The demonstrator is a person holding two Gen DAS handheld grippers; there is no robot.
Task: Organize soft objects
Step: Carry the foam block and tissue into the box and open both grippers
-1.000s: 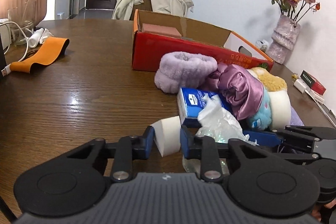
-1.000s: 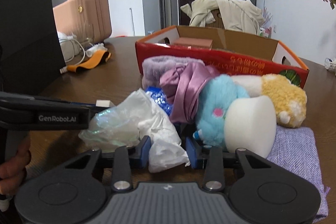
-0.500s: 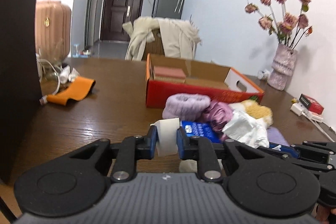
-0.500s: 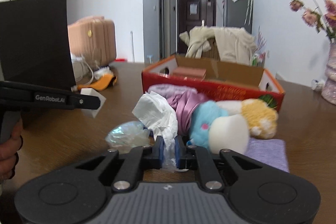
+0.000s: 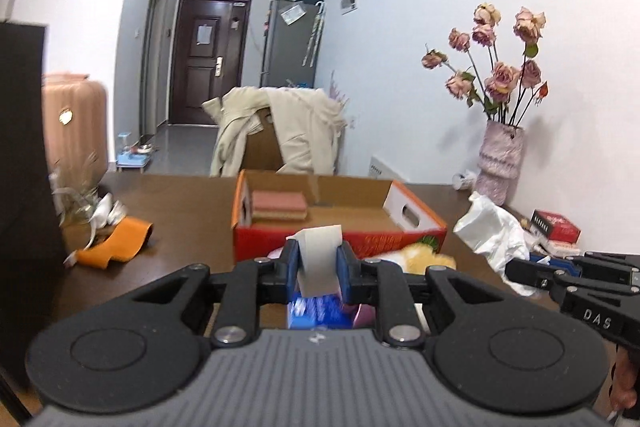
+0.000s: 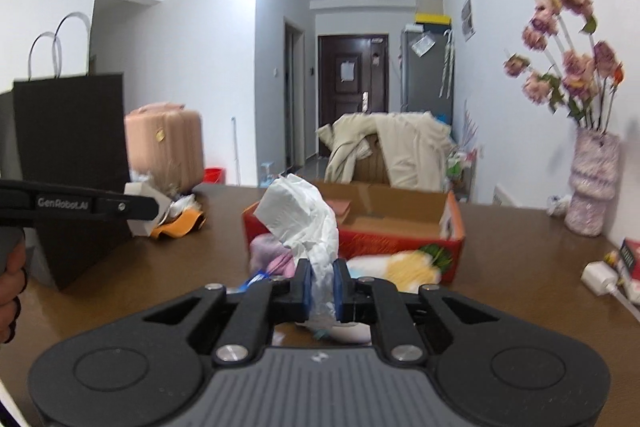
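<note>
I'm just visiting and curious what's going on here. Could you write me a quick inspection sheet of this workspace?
Surface: brown wooden table.
Job's things: red cardboard box with a pink sponge inside; plush toy, lilac fluffy item and blue tissue pack heaped in front of it.
Clutter: orange strap, black paper bag, vase of dried roses, small red box.
Grippers: left gripper shut on a white foam piece; right gripper shut on a white plastic bag.
Cables: white charger with cable.
Surroundings: pink suitcase, coat-draped chair, dark door.
</note>
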